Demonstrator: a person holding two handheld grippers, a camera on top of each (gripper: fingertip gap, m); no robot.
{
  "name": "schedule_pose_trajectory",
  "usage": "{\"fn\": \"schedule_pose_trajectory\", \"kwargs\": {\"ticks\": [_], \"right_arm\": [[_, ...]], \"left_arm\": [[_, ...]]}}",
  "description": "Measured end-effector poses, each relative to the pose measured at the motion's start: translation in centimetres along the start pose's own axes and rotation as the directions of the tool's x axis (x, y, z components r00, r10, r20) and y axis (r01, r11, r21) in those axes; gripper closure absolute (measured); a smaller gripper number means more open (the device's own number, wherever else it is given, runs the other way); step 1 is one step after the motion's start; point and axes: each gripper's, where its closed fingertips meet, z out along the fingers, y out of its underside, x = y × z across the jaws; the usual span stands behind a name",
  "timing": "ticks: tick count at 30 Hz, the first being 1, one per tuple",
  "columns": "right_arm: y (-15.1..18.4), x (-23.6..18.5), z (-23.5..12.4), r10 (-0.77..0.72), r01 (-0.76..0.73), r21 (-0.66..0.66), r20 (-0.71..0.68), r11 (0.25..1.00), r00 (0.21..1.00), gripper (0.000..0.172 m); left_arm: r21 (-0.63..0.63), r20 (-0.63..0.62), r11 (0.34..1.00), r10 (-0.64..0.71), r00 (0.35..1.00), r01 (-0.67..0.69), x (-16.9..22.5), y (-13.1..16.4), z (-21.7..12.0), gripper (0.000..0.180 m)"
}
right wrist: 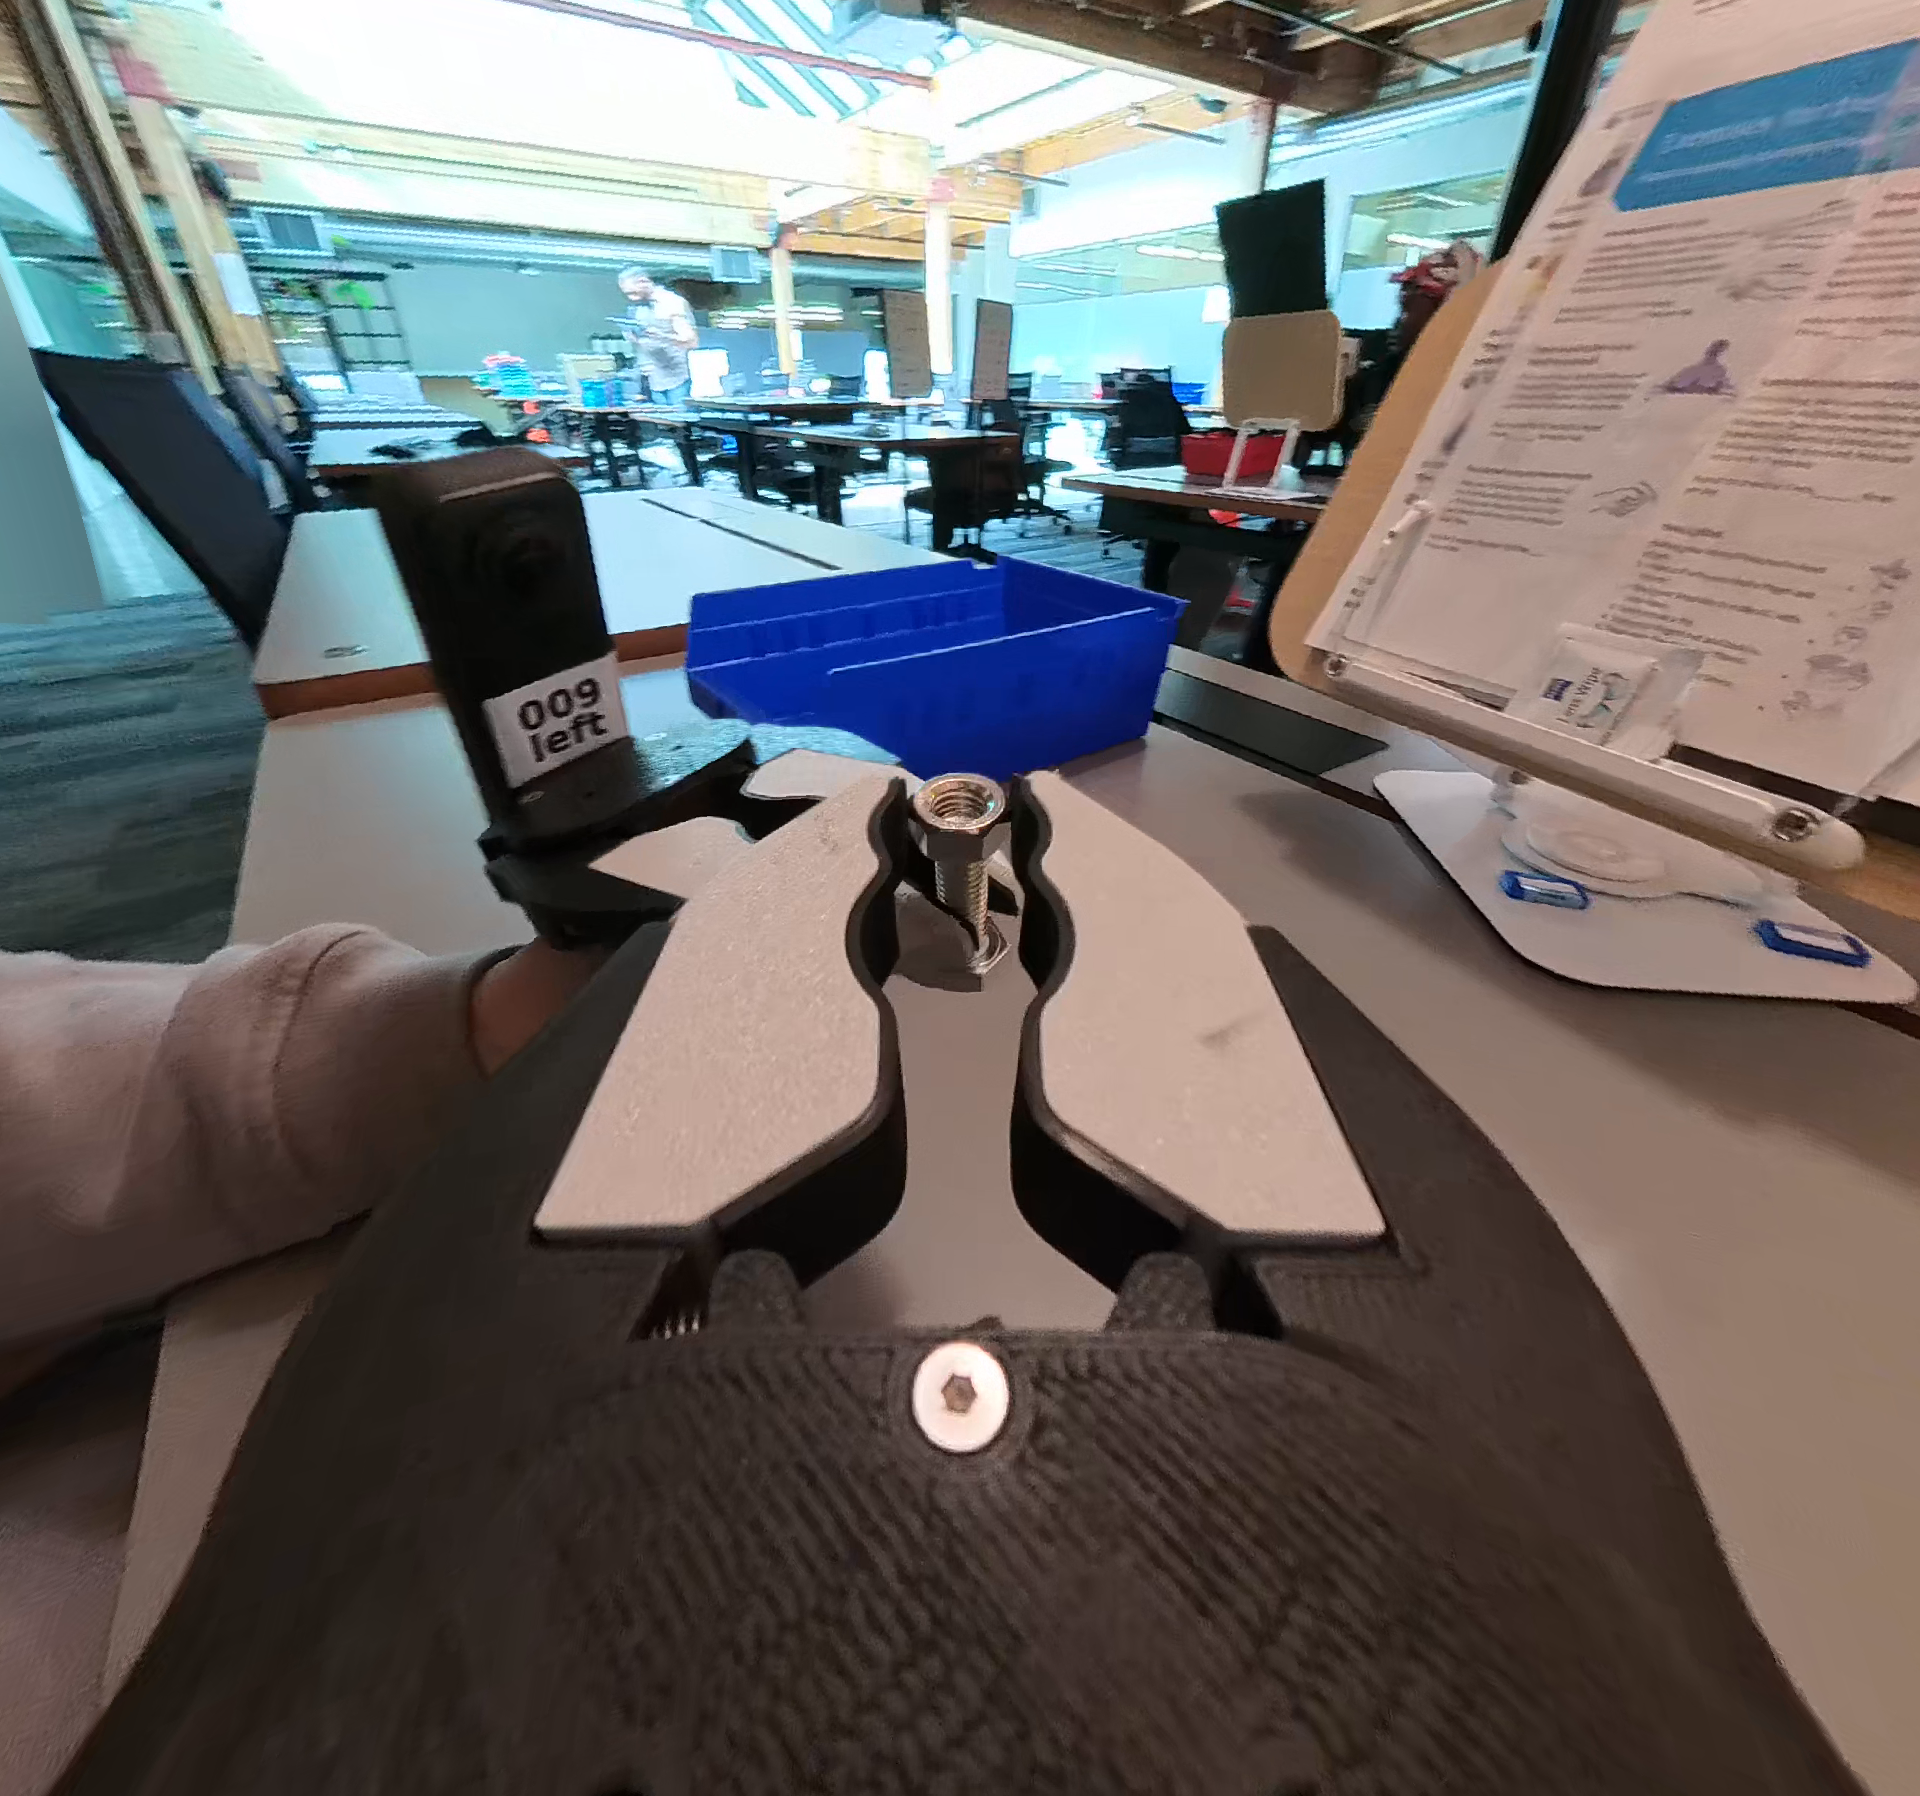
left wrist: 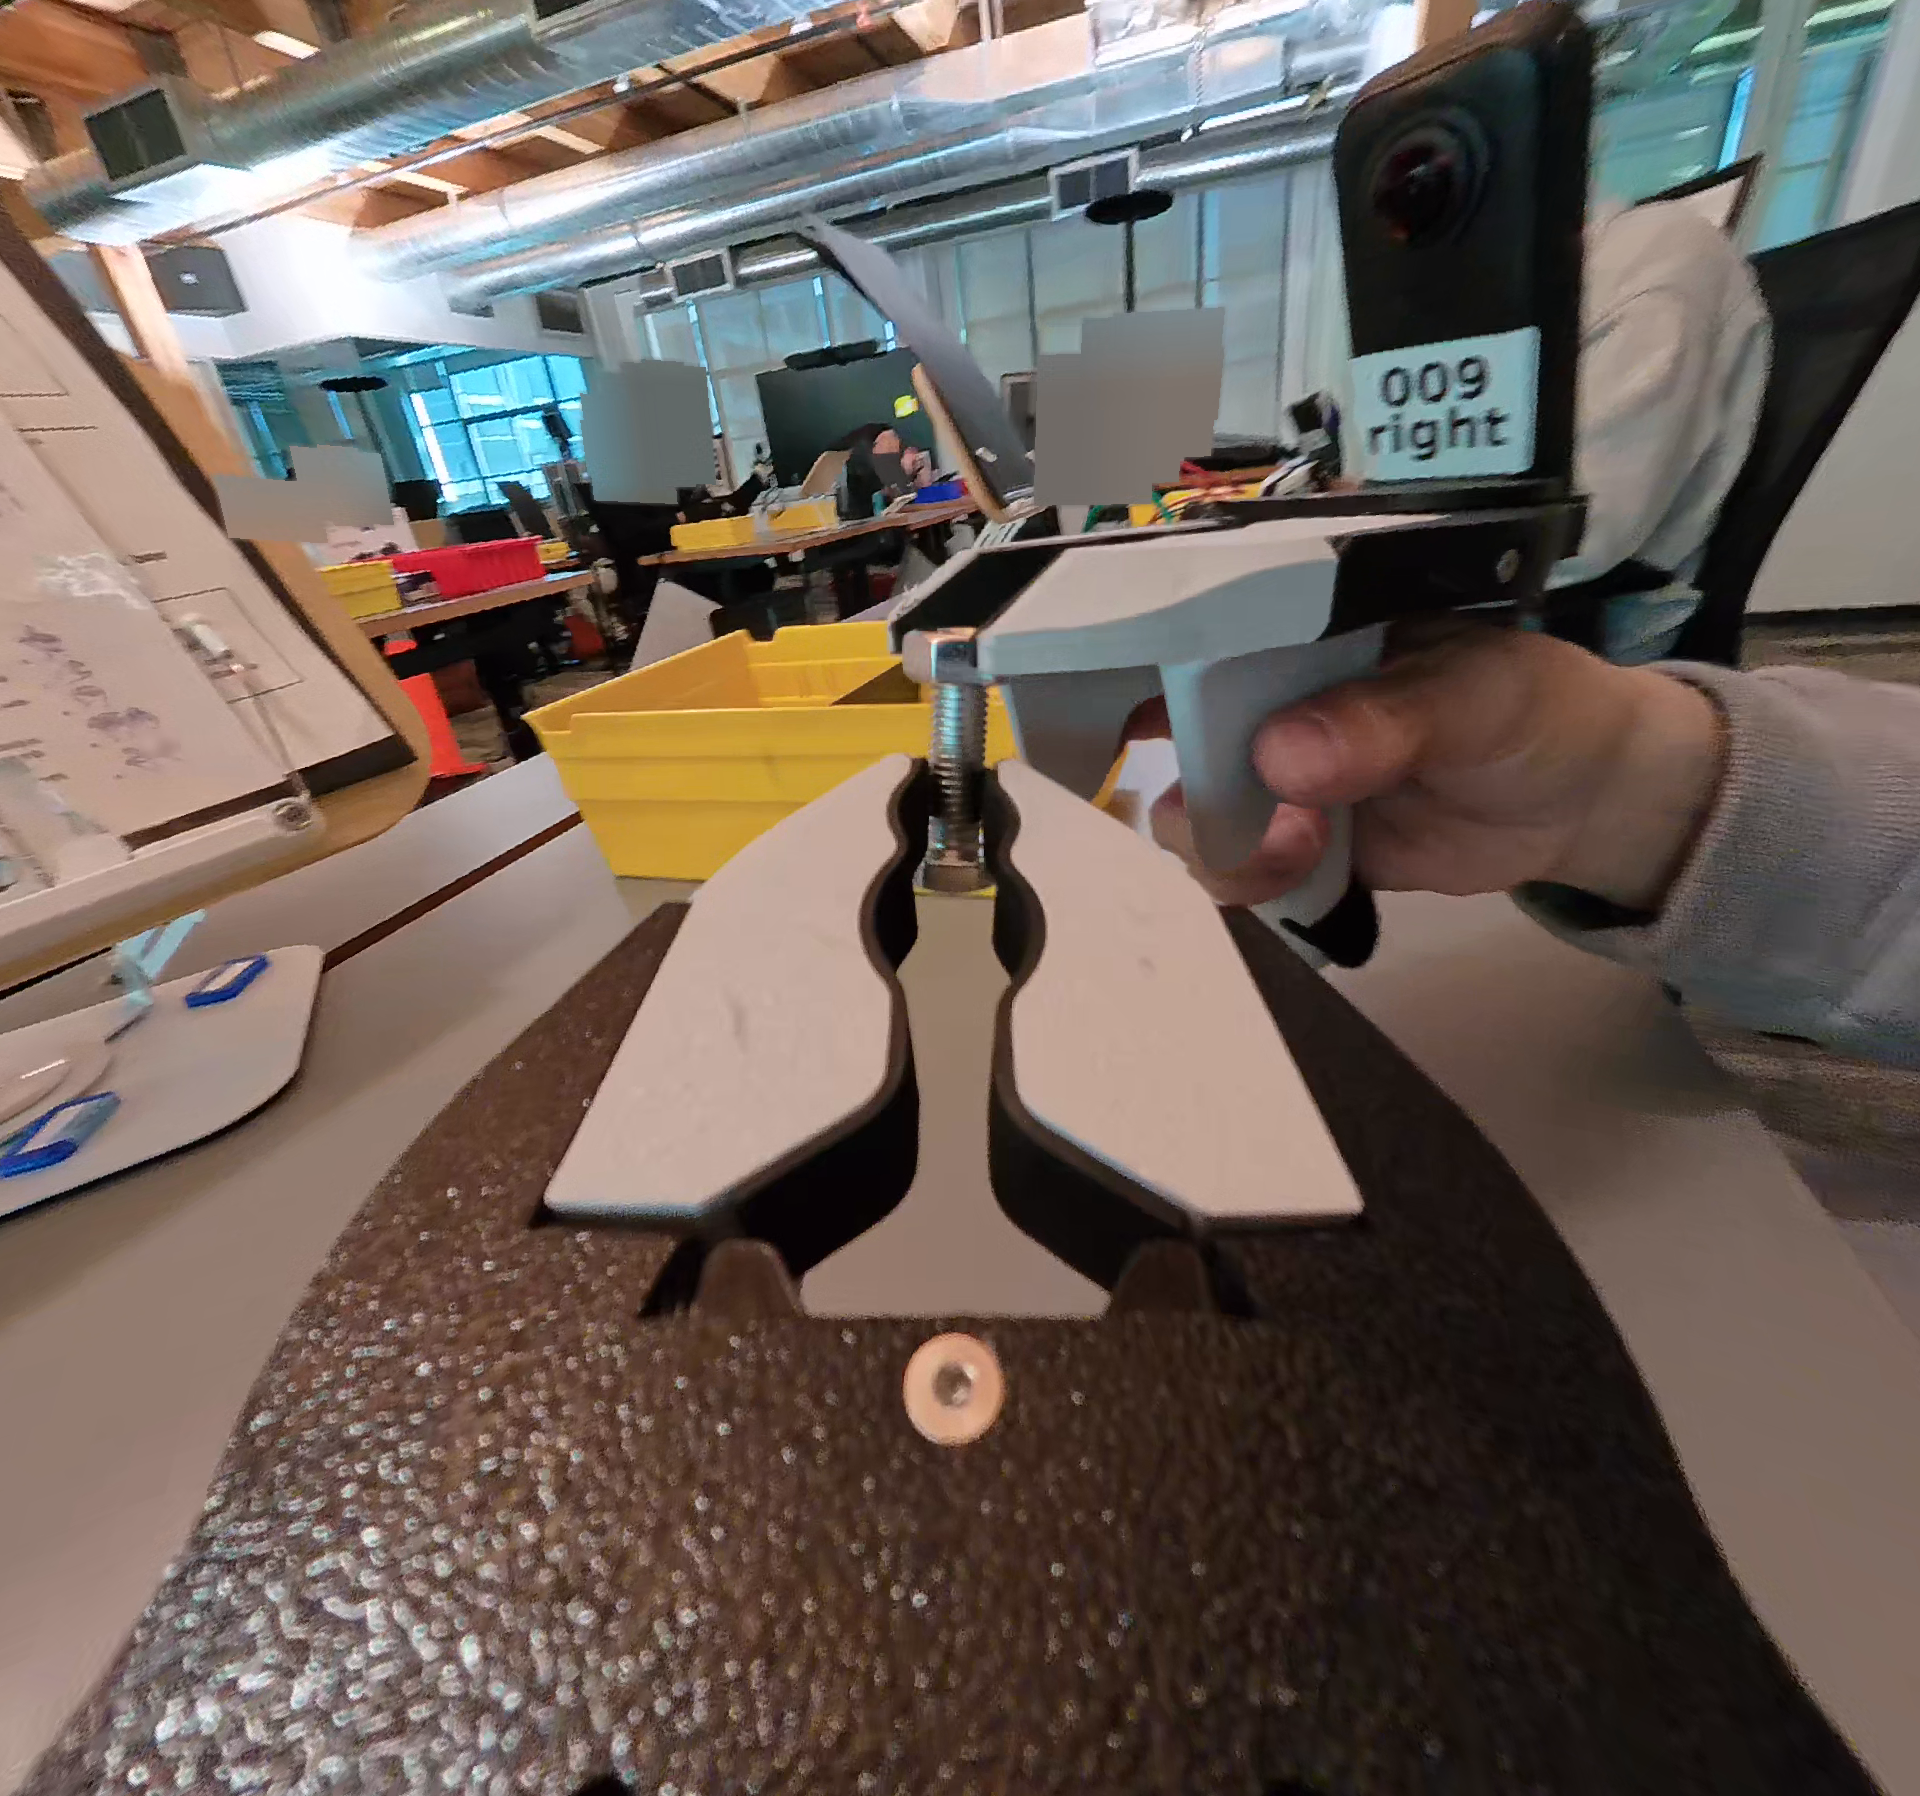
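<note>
A silver bolt (left wrist: 958, 759) stands upright with its head down, just over the grey table (left wrist: 468, 915). My left gripper (left wrist: 956, 816) is shut on its threaded shank, just above the head. A silver hex nut (left wrist: 935, 653) sits on the bolt's top end. My right gripper (left wrist: 940, 650) comes in from the right, held by a hand (left wrist: 1455, 770), and is shut on that nut. In the right wrist view the nut (right wrist: 956, 811) sits between my right gripper's (right wrist: 958, 816) pads, with the shank (right wrist: 961, 889) below it. The left gripper's fingers (right wrist: 665, 858) reach in from the left.
A yellow bin (left wrist: 727, 759) stands just behind the bolt in the left wrist view. A blue bin (right wrist: 935, 676) stands behind it in the right wrist view. A tilted document stand (right wrist: 1662, 499) on a white base (right wrist: 1558, 925) is at the table's side, and it also shows in the left wrist view (left wrist: 156, 655). My left and right fingertips are right by each other.
</note>
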Motion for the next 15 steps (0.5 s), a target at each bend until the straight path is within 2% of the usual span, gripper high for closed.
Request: {"fn": "schedule_pose_trajectory", "kwargs": {"ticks": [6,10,13,15], "right_arm": [[-1.3,-1.9,-1.4,-0.009,-0.001,0.041,0.230,0.999,0.973,0.153],[-1.5,-2.8,-2.2,0.023,-0.048,0.061,0.351,0.997,0.936,0.153],[-2.1,-3.8,-3.2,0.029,-0.073,0.082,0.447,0.994,0.894,0.153],[-2.5,-3.8,-3.9,0.054,-0.112,0.089,0.490,0.990,0.870,0.153]], "left_arm": [[0.102,-0.259,0.978,-0.152,0.954,0.183,2.6,-1.6,-0.2,0.172],[0.094,-0.378,0.964,-0.197,0.905,0.249,3.9,-1.9,-0.4,0.172],[0.087,-0.495,0.946,-0.231,0.838,0.312,5.2,-2.5,-0.8,0.172],[0.097,-0.530,0.938,-0.234,0.815,0.333,5.6,-2.9,-1.1,0.172]]}}
